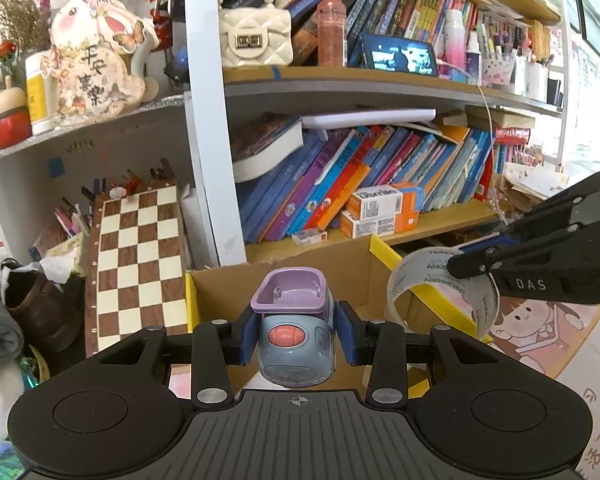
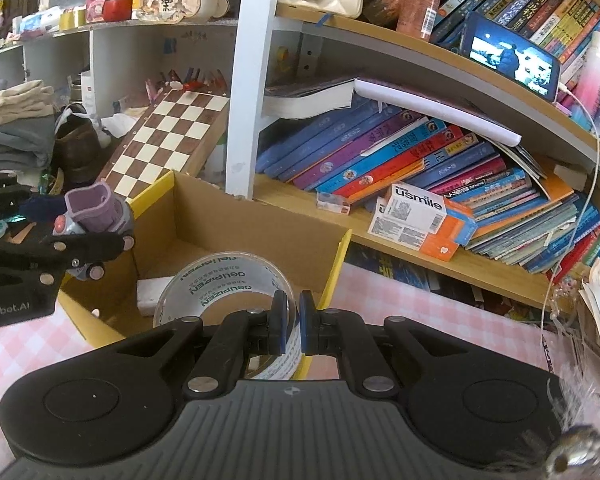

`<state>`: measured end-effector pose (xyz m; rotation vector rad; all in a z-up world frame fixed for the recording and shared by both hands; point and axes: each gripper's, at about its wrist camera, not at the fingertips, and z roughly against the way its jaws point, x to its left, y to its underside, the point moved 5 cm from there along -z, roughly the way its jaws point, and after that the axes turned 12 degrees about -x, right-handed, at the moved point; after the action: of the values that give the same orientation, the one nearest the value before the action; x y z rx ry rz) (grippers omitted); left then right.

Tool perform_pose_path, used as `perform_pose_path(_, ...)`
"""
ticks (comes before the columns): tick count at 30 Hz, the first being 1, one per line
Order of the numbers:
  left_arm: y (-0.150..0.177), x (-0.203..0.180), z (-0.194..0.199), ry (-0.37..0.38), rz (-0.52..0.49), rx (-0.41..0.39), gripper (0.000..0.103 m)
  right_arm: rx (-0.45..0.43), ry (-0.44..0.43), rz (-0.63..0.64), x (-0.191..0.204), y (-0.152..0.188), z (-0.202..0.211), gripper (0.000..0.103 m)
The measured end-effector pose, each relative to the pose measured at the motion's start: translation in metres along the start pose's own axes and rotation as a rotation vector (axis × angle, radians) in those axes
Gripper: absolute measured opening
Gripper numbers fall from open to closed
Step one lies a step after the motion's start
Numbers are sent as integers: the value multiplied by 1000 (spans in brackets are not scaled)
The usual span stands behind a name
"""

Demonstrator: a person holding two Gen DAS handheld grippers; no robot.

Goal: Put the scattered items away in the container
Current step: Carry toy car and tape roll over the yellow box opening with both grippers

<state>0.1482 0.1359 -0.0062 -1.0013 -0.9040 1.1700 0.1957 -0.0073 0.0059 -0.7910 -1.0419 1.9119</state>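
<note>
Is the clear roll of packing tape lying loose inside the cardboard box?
No, the clear roll of packing tape is pinched by its wall in the right gripper, held above the open cardboard box.

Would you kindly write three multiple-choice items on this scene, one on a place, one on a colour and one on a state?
1. Where is the chessboard?
A. flat inside the cardboard box
B. leaning beside the bookshelf, left of the cardboard box
C. on the top shelf

2. What colour is the seat part on top of the toy car?
A. purple
B. green
C. yellow

3. What is the right tool doing?
A. open and empty
B. shut on a book
C. shut on the wall of the tape roll

Answers: 1 B, it stands tilted left of the cardboard box; 2 A, the seat above the grey-blue body is purple; 3 C, its pads pinch the clear roll's wall.
</note>
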Motion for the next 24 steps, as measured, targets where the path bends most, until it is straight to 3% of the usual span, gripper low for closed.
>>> perform_pose_path(24, 27, 10, -67, 7, 9, 123, 39, 62, -49, 27, -4, 6, -83, 6)
